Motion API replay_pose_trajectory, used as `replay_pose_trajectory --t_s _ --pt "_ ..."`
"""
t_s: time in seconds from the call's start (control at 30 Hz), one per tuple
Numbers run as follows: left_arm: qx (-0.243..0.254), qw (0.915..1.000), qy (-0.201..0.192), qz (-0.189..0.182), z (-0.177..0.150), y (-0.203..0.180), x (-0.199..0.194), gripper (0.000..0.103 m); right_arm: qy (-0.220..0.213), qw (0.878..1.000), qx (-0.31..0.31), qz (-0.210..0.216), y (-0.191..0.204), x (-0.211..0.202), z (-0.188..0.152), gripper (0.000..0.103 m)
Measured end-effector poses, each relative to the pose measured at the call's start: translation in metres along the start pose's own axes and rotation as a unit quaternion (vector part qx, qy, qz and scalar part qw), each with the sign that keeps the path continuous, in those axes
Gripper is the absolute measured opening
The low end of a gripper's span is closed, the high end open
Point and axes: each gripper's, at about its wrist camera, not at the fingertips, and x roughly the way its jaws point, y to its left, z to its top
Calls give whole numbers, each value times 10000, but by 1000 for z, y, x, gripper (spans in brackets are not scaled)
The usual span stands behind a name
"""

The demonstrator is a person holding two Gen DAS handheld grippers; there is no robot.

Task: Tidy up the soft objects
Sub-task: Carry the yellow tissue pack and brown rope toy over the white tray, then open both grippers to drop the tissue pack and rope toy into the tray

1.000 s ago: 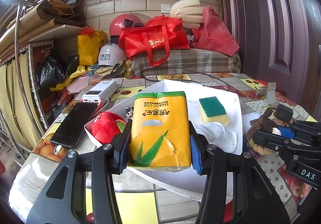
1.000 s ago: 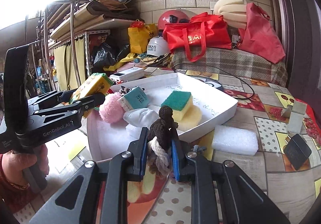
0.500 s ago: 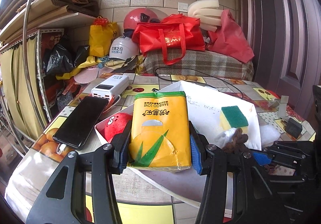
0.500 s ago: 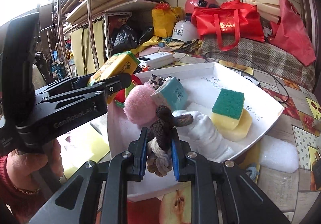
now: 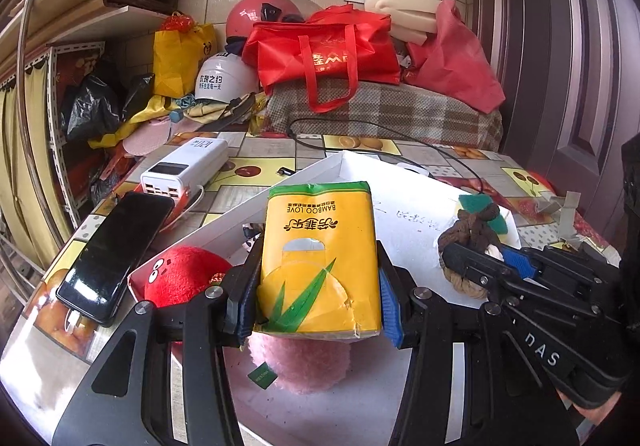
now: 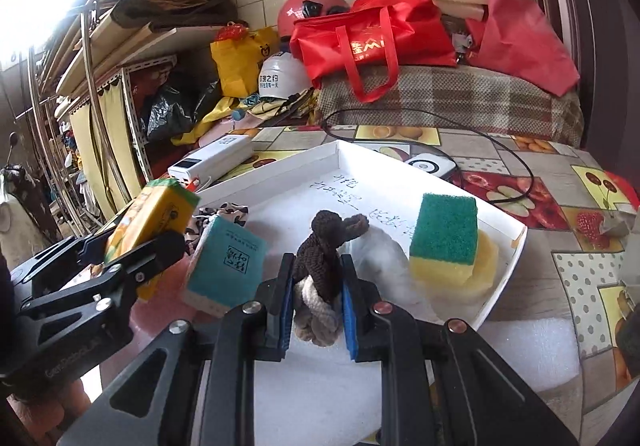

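Note:
My left gripper (image 5: 316,282) is shut on a yellow tissue pack (image 5: 318,254) and holds it above the near left part of the white tray (image 5: 320,170), over a pink pompom (image 5: 304,366) and beside a red plush ball (image 5: 180,274). My right gripper (image 6: 316,294) is shut on a brown knotted rope toy (image 6: 320,262) and holds it over the tray (image 6: 504,266). In the tray lie a teal tissue pack (image 6: 224,266), a white cloth (image 6: 380,250) and a green-and-yellow sponge (image 6: 444,238). The left gripper with its tissue pack (image 6: 148,214) also shows in the right wrist view.
A black phone (image 5: 116,250) and a white power bank (image 5: 184,170) lie left of the tray. A white foam block (image 6: 528,354) lies at the tray's near right. A black cable (image 6: 480,150) runs behind. Bags and helmets crowd the back.
Both grippers have moved forward over the tray with their loads. The rope toy came from the table at the right to above the tray's middle.

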Motion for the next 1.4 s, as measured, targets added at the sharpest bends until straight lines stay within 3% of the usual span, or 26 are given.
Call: replay_pose_trajectory --t_s 0.2,0.8,0.9,0.97,1.0,1.03,1.07,1.13,1.4 --pt "216 9997 -87 83 -1 -8 -3 49 -135 9990 -426 -33 16 -2 2 20" --pt "171 9992 -155 320 1 -3 -6 50 -129 9988 -481 -37 16 0 1 22" --pt "-36 9970 -308 713 0 3 -11 63 -123 9987 -479 -112 17 0 0 34" --pt "-257 9946 -406 919 -1 11 -14 84 -172 9988 -415 -215 15 -3 0 51" --pt "-374 9939 -412 949 -1 15 -15 88 -207 9990 -340 -227 13 -4 0 56" --pt "-478 9937 -393 933 -1 19 -14 91 -235 9992 -237 -241 9 -5 0 66" --pt "-565 9936 -358 912 -1 23 -13 97 -249 9993 -122 -255 4 -6 0 83" --pt "-693 9932 -312 881 -1 28 -12 103 -269 9994 67 -229 -3 -7 0 101" --pt "-713 9922 -444 924 -2 27 -18 103 -687 9970 -255 -253 12 -23 -2 103"
